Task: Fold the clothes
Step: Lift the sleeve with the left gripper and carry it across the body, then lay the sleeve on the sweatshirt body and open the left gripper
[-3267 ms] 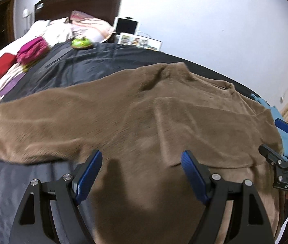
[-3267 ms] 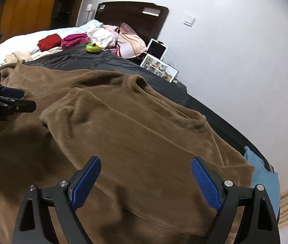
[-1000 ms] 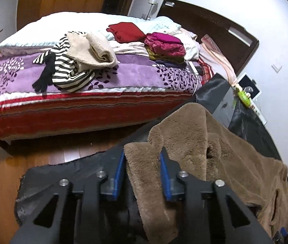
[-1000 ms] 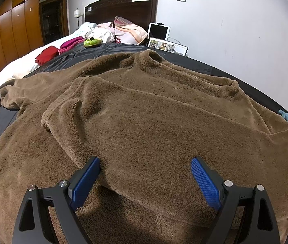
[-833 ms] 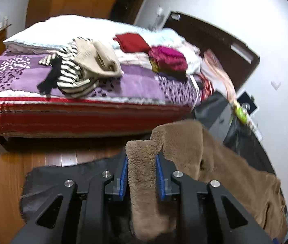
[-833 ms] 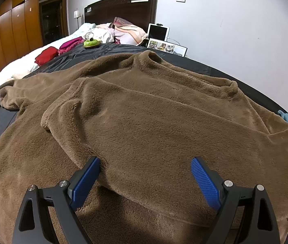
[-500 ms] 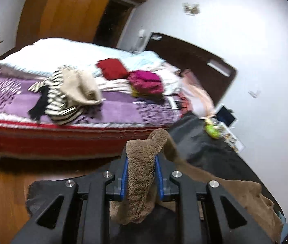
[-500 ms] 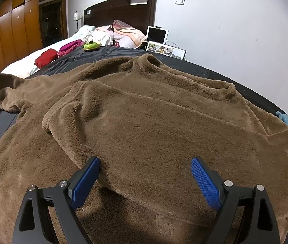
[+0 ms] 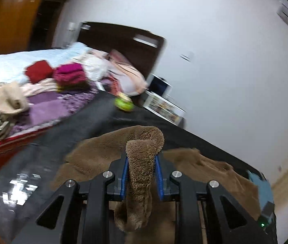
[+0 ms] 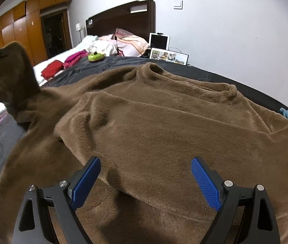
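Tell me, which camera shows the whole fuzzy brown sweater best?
The right wrist view: the brown sweater lies spread across nearly the whole picture. The left wrist view shows mostly its sleeve, pinched in the left gripper.

walls (image 10: 235, 16): white | headboard (image 10: 123, 18): dark | wardrobe (image 10: 21, 26): orange wood

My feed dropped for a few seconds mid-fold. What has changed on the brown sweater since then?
The left gripper, open over the sweater before, has shut on the left sleeve's cuff and lifted it up off the black sheet, swinging it in toward the sweater's body. The right gripper stayed open above the hem, and the already folded sleeve lies unchanged.
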A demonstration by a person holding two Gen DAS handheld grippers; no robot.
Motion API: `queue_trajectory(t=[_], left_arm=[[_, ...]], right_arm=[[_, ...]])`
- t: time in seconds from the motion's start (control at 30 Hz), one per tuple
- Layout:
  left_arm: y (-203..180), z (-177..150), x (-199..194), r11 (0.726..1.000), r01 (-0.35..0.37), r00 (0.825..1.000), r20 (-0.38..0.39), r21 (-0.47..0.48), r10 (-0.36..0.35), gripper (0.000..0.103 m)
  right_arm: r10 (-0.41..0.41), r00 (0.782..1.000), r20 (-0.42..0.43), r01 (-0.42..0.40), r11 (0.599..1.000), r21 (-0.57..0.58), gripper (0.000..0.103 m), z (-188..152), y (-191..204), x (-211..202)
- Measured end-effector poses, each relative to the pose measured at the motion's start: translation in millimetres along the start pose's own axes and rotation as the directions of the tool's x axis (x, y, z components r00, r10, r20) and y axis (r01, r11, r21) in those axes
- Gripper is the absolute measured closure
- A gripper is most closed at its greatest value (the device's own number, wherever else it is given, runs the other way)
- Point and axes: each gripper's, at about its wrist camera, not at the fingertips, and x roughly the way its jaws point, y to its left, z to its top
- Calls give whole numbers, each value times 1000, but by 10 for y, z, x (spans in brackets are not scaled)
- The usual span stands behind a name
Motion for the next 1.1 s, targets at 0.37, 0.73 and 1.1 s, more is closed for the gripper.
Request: queue_trajectory(t=[0.37,0.73,1.1], left_arm=[[-1263,-447,585,971,195,967,-191,137,-168,78],[-1825,-844,901,896,398,875,-374,197,-307,77],[-1690,-950,935,876,459,835,-410,149,-368,49]], right_arm=[[238,962,135,-251,964,92,11,47,-192,-285],[317,937,148,-338,929,150,11,52,-314,-258],[313,948,54,-317,932,177,11,1,-260,9]])
